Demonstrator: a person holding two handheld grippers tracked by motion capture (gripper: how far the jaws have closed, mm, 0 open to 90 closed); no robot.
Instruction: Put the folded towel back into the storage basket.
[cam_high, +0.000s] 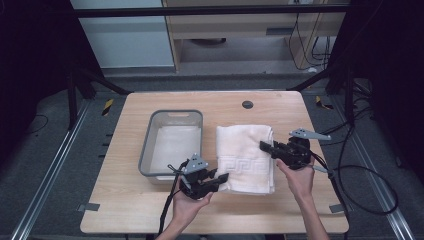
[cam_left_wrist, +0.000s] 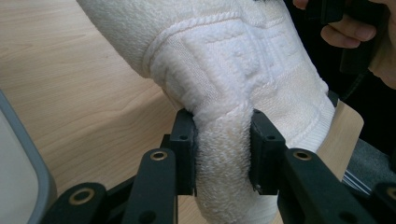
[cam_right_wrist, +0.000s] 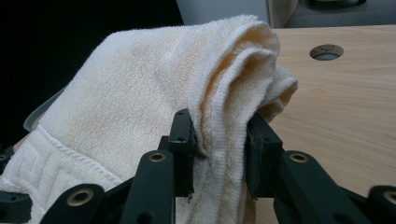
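Two grippers are pinching a folded white towel (cam_high: 246, 159) on the table (cam_high: 125, 210) beside a grey bin (cam_high: 145, 150), one at each end, probably to carry it flat. The left gripper (cam_left_wrist: 223, 149) is clamping a thick folded corner (layers bunched together). The right gripper (cam_right_wrist: 219, 154) is biting the opposite stacked edge, keeping the folds together.

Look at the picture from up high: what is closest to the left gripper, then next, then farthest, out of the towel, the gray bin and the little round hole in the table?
From the left gripper:
1. The towel, clamped in its jaws at the near left corner.
2. The gray bin, just beyond it to the left.
3. The round hole, far back near the table's rear edge.
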